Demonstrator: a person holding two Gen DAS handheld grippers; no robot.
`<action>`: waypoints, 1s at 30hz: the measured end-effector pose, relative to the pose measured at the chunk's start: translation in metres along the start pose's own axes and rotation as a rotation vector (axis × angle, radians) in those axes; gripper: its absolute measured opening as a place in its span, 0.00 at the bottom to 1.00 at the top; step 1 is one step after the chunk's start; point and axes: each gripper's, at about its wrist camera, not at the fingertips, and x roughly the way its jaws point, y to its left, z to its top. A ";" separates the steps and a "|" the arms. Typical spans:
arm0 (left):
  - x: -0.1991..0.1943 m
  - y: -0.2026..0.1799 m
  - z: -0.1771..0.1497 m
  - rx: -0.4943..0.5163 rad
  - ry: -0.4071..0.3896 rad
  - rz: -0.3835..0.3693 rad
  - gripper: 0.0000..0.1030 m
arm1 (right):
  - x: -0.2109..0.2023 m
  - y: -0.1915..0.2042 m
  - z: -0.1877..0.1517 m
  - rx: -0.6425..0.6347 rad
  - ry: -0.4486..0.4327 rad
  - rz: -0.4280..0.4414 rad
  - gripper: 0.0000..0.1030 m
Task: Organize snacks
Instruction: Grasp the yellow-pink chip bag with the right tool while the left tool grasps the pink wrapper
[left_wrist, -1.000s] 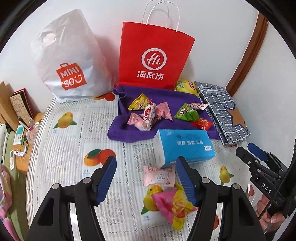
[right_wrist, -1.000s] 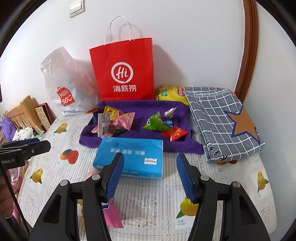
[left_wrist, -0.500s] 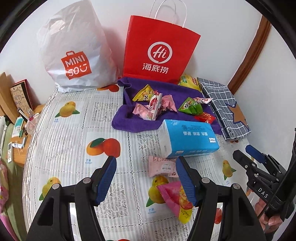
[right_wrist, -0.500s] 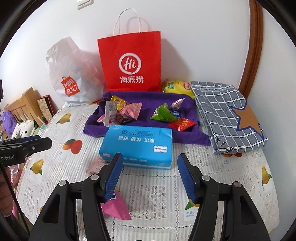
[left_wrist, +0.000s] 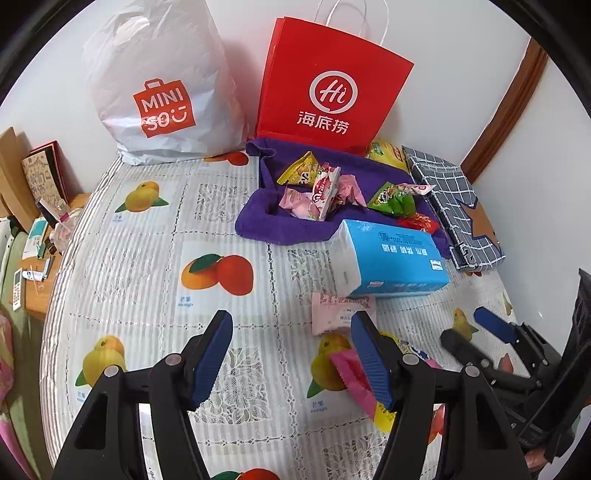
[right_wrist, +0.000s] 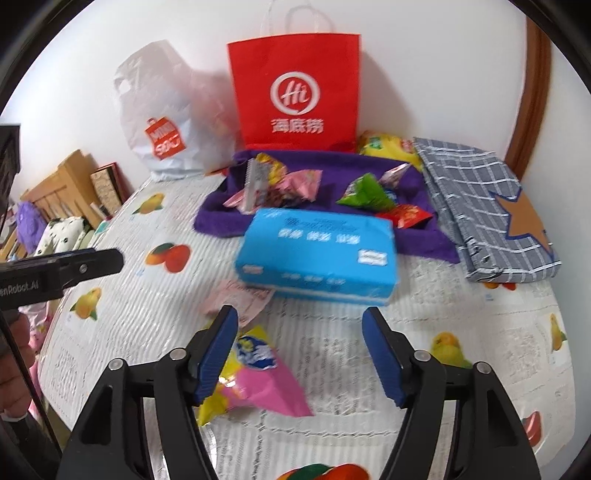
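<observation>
Right gripper (right_wrist: 299, 354) opening, empty (blurred); pink snack (right_wrist: 266, 387) beneath.

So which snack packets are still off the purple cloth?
Two: the pale pink packet against the blue tissue pack, and the pink-and-yellow one nearest the grippers. The rest lie on the purple cloth.

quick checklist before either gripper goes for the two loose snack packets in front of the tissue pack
1. Left gripper open and empty: ok.
2. Right gripper open and empty, its jaws have just been opening: ok.
3. Pink and yellow packet centred between the right jaws: not ok, it lies by the left finger.
4. Pale pink packet free of the tissue pack: cannot tell, its edge meets the pack.
5. Purple cloth has bare room for more snacks: ok.
6. Grippers apart from each other: ok.
</observation>
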 end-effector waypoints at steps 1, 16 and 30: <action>-0.001 0.001 -0.001 0.001 -0.001 0.000 0.63 | 0.001 0.002 -0.001 -0.004 0.002 0.004 0.71; 0.013 0.015 -0.009 -0.023 0.034 0.005 0.63 | 0.042 0.037 -0.023 -0.101 0.107 0.044 0.72; 0.030 0.009 -0.009 -0.011 0.067 0.009 0.63 | 0.055 0.036 -0.037 -0.178 0.130 0.046 0.69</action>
